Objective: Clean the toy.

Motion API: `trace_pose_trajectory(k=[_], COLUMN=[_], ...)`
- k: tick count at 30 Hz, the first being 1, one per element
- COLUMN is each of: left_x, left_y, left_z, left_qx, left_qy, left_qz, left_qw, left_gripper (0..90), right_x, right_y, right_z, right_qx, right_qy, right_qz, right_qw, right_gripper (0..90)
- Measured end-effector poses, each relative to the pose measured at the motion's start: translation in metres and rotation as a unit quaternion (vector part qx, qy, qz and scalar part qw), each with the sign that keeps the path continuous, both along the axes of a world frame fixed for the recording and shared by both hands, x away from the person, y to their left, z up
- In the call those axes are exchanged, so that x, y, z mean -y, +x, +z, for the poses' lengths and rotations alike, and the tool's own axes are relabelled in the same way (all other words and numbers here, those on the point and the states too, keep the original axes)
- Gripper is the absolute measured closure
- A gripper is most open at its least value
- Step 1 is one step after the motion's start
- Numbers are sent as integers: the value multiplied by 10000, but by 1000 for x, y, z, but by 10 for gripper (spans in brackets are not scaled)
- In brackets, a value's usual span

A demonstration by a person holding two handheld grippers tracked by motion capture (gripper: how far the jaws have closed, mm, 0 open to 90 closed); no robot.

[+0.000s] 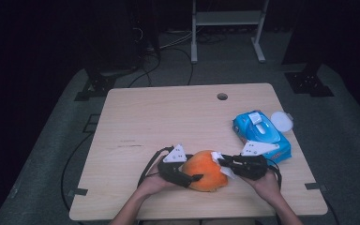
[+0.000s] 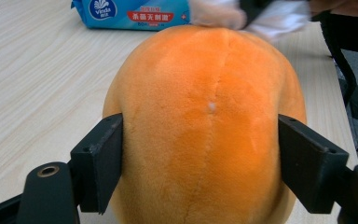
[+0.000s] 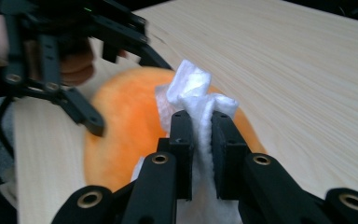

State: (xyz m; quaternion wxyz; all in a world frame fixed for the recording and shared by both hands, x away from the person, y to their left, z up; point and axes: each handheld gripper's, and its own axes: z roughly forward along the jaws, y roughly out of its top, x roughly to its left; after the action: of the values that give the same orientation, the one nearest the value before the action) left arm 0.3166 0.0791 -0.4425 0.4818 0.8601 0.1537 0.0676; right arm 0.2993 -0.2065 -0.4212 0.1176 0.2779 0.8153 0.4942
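gripping the round orange plush toy [image 2: 205, 116] by its sides, the left gripper [image 1: 182, 174] pinned it near the tabletop's [image 1: 168, 117] front edge. the right gripper [image 3: 200, 140] was clamped on a crumpled white wet wipe [image 3: 193, 91] touching the plush. wiping seemed underway; the next stroke probably needed firm bracing. a blue wipes pack [image 1: 261, 133] lay by the right edge.

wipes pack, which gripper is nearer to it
Right. The right gripper sits just in front of the wipes pack, its grey plate overlapping it in the high view. The left gripper is farther, across the orange plush.
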Motion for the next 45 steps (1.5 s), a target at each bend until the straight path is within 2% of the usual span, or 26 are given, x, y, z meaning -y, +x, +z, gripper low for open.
trace_pose_trajectory(k=[2, 4, 5, 6, 7, 9, 10, 12, 13, 14, 16, 21, 24, 26, 29, 32, 34, 35, 36, 37, 38, 39, 40, 41, 42, 45], left_x=[0, 3, 3, 7, 7, 13, 17, 19, 19, 19, 18, 18, 22, 24, 23, 15, 11, 10, 10, 10, 12, 16, 18, 18, 18, 17], left_y=[-1, -2, -2, -4, -4, -9, -12, -14, -16, -18, -19, -22, -22, -23, -22, -12, -4, -1, -3, -3, -5, -10, -13, -13, -16, -15], left_z=[0, 1, 1, 5, 5, 9, 8, 7, 7, 6, 5, 3, 5, 6, 6, 8, 7, 5, 1, 1, 2, 4, 5, 5, 6, 6], left_qx=[58, 148, 148, 351, 351, 808, 1023, 1107, 1220, 1270, 1327, 1402, 1339, 1352, 1259, 725, 275, 92, 182, 182, 282, 527, 664, 664, 809, 819], left_qy=[-1, 1, 1, -11, -11, 132, 179, 216, 297, 317, 327, 330, 357, 372, 357, 0, -116, -146, -104, -104, -10, 108, 190, 190, 264, 221], left_qz=[-13, 58, 58, 262, 262, 416, 381, 326, 278, 242, 150, 87, 154, 134, 132, 239, 389, 383, 413, 413, 377, 305, 243, 243, 176, 135], left_qw=[10000, 9999, 9999, 9990, 9990, 9958, 9939, 9931, 9917, 9911, 9905, 9895, 9902, 9900, 9913, 9971, 9988, 9991, 9989, 9989, 9989, 9981, 9973, 9973, 9962, 9963], left_gripper=[225, 227, 231, 239, 243, 247, 248, 251, 251, 251, 249, 239, 227, 219, 186, 101, 54, 58, 149, 182, 182, 214, 221, 223, 223, 216], right_x=[5, 11, 11, 10, 10, 5, 0, -6, -6, -8, -5, 10, 5, -4, -16, -15, -12, -9, -8, -8, -10, -18, -22, -24, -25, -20], right_y=[2, 4, 4, 3, 3, 0, -3, -5, -5, -6, -3, 5, 0, -4, -8, -6, -6, -5, -5, -5, -6, -10, -12, -13, -12, -9], right_z=[-4, -7, -7, -4, -4, 3, 10, 13, 13, 12, 6, -4, 1, 6, 10, 4, 2, 2, 3, 3, 4, 7, 9, 11, 11, 11], right_qx=[-28, -201, -201, -148, -148, -6, 75, 177, 177, 198, 134, -122, -21, 96, 300, 240, 264, 223, 198, 198, 221, 356, 415, 478, 521, 439], right_qy=[-195, -75, -75, -16, -16, 48, 208, 178, 178, 63, 25, -3, 46, 131, -89, -181, -278, -228, -171, -171, -183, -194, -203, -216, -238, -228], right_qz=[-155, -162, -162, -146, -146, -88, 75, 126, 126, 113, 55, -262, -200, -30, 91, 103, 15, -5, -8, -8, -18, 78, 110, 130, 142, 91], right_qw=[9997, 9996, 9996, 9998, 9998, 9999, 9997, 9996, 9996, 9997, 9999, 9996, 9998, 9999, 9995, 9995, 9993, 9995, 9997, 9997, 9996, 9991, 9989, 9985, 9983, 9987], right_gripper=[792, 792, 792, 792, 792, 791, 791, 791, 791, 791, 792, 793, 793, 793, 792, 793, 793, 793, 794, 794, 794, 793, 793, 793, 793, 793])
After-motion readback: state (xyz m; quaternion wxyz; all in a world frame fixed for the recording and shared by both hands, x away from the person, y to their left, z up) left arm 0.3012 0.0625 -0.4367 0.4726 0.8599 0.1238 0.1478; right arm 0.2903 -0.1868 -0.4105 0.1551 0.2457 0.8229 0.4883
